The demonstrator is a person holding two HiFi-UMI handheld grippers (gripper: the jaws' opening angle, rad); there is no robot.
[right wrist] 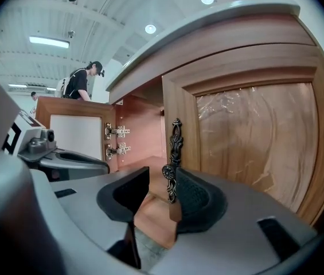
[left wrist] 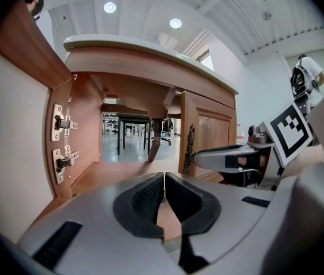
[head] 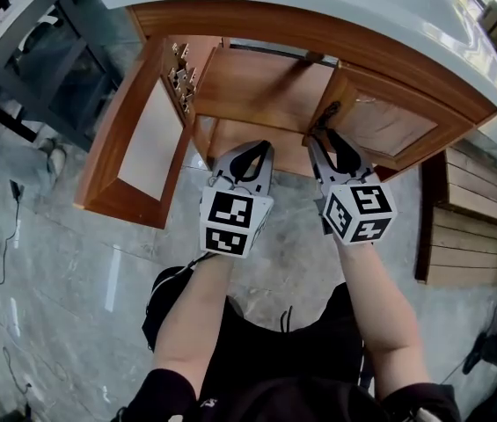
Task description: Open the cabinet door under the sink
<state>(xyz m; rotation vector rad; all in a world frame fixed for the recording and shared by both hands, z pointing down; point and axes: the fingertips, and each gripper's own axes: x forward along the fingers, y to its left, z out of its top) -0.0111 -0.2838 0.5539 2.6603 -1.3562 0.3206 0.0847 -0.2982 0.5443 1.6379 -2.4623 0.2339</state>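
The wooden sink cabinet has two doors. Its left door (head: 138, 139) (left wrist: 7, 125) stands swung wide open, hinges (left wrist: 61, 142) showing. The right door (head: 389, 126) (right wrist: 253, 142) stands only slightly ajar, with a dark ornate handle (head: 327, 112) (right wrist: 173, 159) on its inner edge. My right gripper (head: 327, 139) (right wrist: 162, 182) is open, and the handle stands between its jaws, close to the right-hand pad. My left gripper (head: 252, 148) (left wrist: 164, 179) is shut with nothing in it, held before the open cabinet floor, beside the right gripper.
A pale countertop (head: 318, 7) overhangs the cabinet. A drain pipe (left wrist: 156, 133) hangs inside. A dark desk (head: 46, 51) stands at the upper left, wooden planks (head: 486, 218) at the right, cables (head: 10, 218) on the floor. A person (right wrist: 81, 85) stands far behind the open door.
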